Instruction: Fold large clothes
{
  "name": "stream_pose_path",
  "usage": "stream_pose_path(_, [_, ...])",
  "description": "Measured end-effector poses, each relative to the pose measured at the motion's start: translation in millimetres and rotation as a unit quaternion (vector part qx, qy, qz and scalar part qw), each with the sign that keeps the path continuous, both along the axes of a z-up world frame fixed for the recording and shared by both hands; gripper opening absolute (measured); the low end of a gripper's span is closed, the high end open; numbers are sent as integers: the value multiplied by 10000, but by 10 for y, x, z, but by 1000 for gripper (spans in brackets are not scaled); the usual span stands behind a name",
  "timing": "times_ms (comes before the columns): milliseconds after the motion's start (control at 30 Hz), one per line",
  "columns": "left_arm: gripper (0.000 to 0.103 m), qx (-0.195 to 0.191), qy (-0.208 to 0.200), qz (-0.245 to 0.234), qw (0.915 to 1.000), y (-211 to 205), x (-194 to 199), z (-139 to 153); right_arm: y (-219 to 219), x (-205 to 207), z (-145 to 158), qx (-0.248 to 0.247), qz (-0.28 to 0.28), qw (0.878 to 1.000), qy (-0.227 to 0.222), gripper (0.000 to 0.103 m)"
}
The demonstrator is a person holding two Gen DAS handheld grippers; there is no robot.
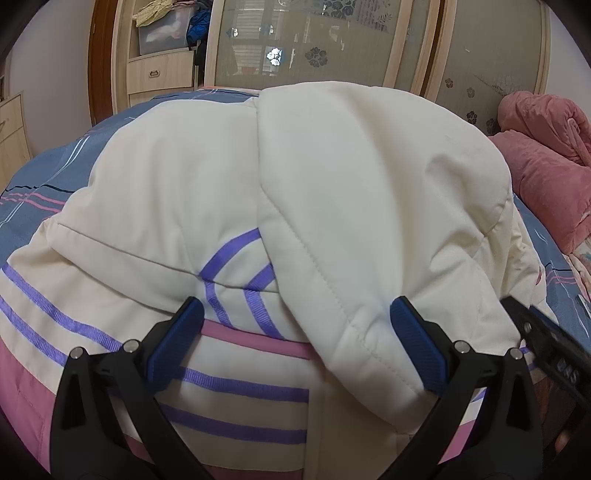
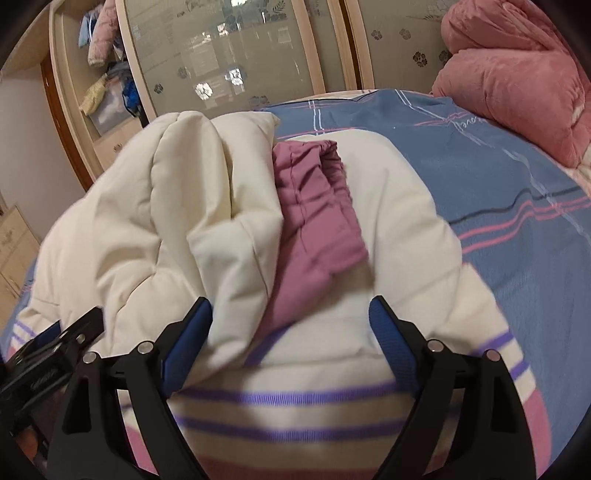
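Observation:
A cream padded jacket point(image 1: 184, 177) with purple stripes and a pink hem lies on the bed. In the left wrist view its cream sleeve point(image 1: 369, 206) is folded across the body. My left gripper point(image 1: 295, 314) is open and hovers over the striped part, with its right finger against the sleeve's cuff end. In the right wrist view the jacket point(image 2: 388, 221) shows a bunched cream sleeve point(image 2: 207, 206) and a mauve lining flap point(image 2: 314, 206). My right gripper point(image 2: 290, 314) is open just above the striped hem and holds nothing. The other gripper shows at the edge of each view.
The bed has a blue sheet point(image 2: 498, 166) with pink and white lines. A pink quilt point(image 2: 517, 85) is piled at the bed's right end. A wardrobe with frosted sliding doors point(image 1: 332, 40) and open shelves with clothes point(image 1: 162, 29) stands behind the bed.

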State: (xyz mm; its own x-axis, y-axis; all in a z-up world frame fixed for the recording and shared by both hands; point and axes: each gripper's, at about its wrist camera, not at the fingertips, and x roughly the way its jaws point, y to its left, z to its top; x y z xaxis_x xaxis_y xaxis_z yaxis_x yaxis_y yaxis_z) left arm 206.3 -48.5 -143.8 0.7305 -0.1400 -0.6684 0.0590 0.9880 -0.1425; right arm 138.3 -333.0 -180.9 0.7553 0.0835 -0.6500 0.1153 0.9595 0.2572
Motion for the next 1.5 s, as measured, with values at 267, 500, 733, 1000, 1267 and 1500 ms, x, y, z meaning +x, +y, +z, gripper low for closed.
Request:
stream_pose_path(267, [101,-62,-41,4,10000,35,-44,-5,179,-408,-112,-330,49,9994,86,92])
stream_pose_path(500, [101,-101,142,-37,9998,80,-105,4,451,-780,-134,-1171,-115,9931,-32,98])
stream_pose_path(733, [101,292,-23,42,9996,529,-577,452,427,-886,-126,-1110,41,9937,-112,102])
stream_pose_path(1000, [101,1101,72,705,9914,855,-749,-99,463,-859,-134,-1271,-22,9919,-49,102])
stream_pose_path(1267, [101,1171,-139,722,9904,798,-870,-85,459,-883,-150,-1304,-42,9914,-79,102])
stream_pose_path(1500, [101,1301,-328,700,9885,770,-1098,-130,452,-905,-156,-1301,-44,9914,-105,102])
